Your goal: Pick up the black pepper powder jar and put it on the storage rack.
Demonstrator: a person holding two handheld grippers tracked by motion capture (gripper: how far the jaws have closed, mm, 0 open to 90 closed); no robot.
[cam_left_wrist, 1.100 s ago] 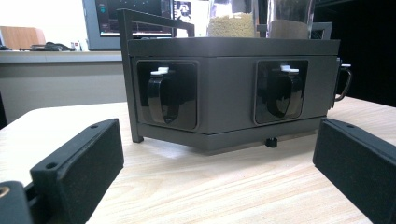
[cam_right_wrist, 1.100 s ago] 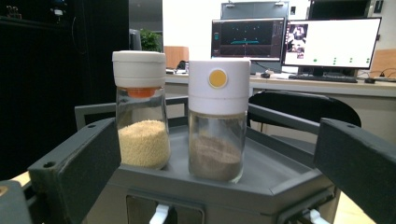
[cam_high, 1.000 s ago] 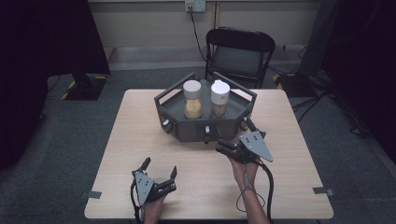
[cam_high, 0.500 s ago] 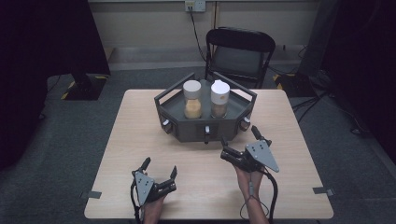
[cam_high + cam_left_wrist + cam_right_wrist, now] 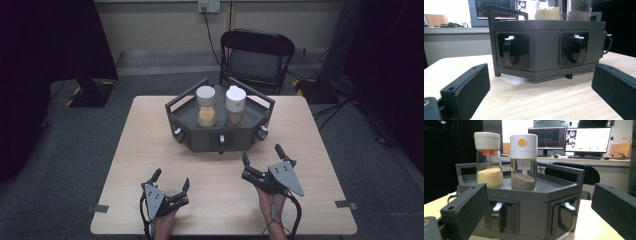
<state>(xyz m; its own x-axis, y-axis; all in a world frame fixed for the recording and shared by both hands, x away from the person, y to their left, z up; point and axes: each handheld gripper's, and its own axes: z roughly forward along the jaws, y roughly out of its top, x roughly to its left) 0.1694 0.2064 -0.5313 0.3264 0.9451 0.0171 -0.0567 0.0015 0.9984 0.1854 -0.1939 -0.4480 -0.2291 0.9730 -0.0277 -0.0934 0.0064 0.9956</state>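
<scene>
A dark tray [image 5: 220,137] with six sides sits on the wooden bench [image 5: 150,130], near the far edge and about in the middle. Two glass jars stand upright in it, side by side and very close; I cannot tell if they touch. The yellow jar [image 5: 206,106] is full of little yellow grains. The brown jar [image 5: 235,106] has brown powder in it. Both have white lids. The tray has small drawers with curved handles [image 5: 510,51] along its sides.

The person holds two tools near the front edge of the bench. The left claw [image 5: 171,184] is wide open and holds nothing. It rests low on the wood, near the front left part. The right claw [image 5: 261,155] is also wide open and empty. It is closer to the tray, just in front of the tray's front right side, but not touching it.

I think the next job is to pick up one jar, likely the brown one, since the right claw points at it. To do it well, the person should lift the right claw up over the tray's wall first. Then the two jaws should go around the glass part, below the lid, one on each side. The jars are so close that a jaw could bump the yellow one and tip it. So go slow, come in straight, and squeeze only when the jar sits in the middle.
</scene>
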